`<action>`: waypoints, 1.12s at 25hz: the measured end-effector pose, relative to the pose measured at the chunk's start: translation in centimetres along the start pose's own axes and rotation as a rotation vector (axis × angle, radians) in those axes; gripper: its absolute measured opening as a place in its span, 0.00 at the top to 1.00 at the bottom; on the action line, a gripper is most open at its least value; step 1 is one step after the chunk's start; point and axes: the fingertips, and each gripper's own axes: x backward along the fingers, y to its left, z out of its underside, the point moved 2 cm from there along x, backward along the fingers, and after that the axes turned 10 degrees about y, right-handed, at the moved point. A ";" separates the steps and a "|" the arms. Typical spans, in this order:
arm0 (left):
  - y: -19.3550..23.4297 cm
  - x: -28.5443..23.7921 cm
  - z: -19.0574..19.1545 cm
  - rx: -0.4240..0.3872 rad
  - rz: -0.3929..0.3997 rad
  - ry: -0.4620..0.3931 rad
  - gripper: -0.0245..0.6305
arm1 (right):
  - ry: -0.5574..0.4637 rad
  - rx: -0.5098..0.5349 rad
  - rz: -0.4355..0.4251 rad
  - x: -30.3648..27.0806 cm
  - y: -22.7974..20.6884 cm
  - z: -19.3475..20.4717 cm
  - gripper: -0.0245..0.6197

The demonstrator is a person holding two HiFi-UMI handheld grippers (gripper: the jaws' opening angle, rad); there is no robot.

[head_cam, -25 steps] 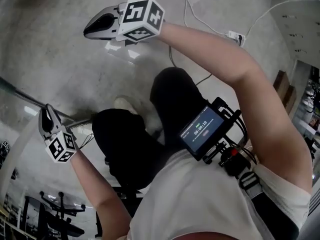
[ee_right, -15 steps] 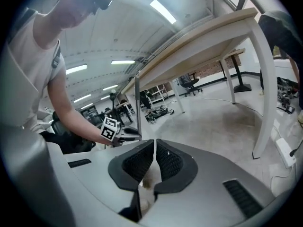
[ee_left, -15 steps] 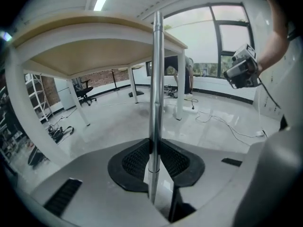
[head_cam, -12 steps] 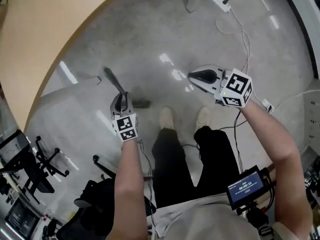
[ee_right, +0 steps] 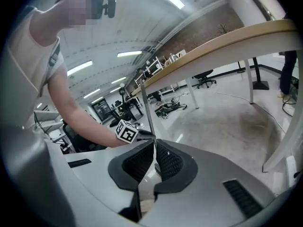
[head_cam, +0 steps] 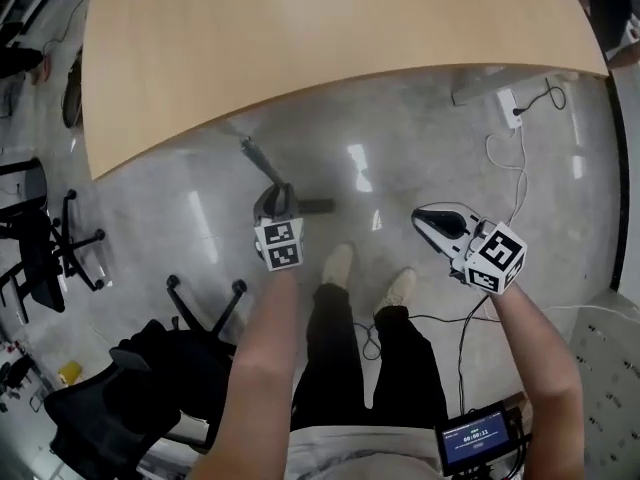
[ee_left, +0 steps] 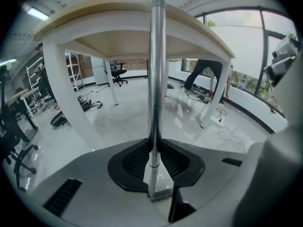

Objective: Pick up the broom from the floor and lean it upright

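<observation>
The broom's thin metal pole (ee_left: 155, 79) runs straight up between the jaws in the left gripper view, and my left gripper (ee_left: 154, 143) is shut on it. From the head view the left gripper (head_cam: 275, 198) holds the pole (head_cam: 255, 160) above the floor, in front of my feet. The pole slants up-left toward the table edge. A dark shape (head_cam: 318, 206) lies just right of this gripper; I cannot tell whether it is the broom's head. My right gripper (head_cam: 428, 218) hovers to the right, apart from the broom. Its pads (ee_right: 154, 148) meet with nothing between them. The pole (ee_right: 147, 110) also shows in the right gripper view.
A large wooden tabletop (head_cam: 330, 38) on white legs (ee_left: 66, 89) fills the far side. A black office chair (head_cam: 150, 368) stands at the lower left. A power strip with white cables (head_cam: 510, 108) lies on the grey floor at right. Another person (ee_left: 203, 74) stands far off.
The person has risen from a crouch to standing. My left gripper has come up off the floor with the pole in it. The right gripper has swung from the upper left to the right side.
</observation>
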 end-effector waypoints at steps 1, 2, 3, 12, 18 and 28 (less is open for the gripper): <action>0.0 -0.2 -0.1 0.011 0.001 0.009 0.85 | 0.009 0.002 0.000 0.0 0.1 -0.2 0.92; 0.2 -0.4 -0.2 0.022 0.000 0.013 0.85 | 0.018 0.003 0.001 0.0 0.3 -0.3 0.92; 0.5 -0.5 -0.3 0.035 -0.005 0.013 0.85 | 0.027 0.002 0.002 0.0 0.3 -0.4 0.92; 3.6 -2.7 -1.7 0.130 -0.074 0.007 0.85 | 0.062 -0.033 0.024 0.3 -0.5 -0.1 0.92; 4.3 -2.8 -2.5 0.157 -0.094 0.004 0.84 | 0.053 -0.044 0.024 0.7 -0.4 0.0 0.92; 4.6 -2.7 -3.3 0.130 -0.109 0.008 0.80 | 0.050 -0.064 0.039 1.3 -0.8 0.3 0.92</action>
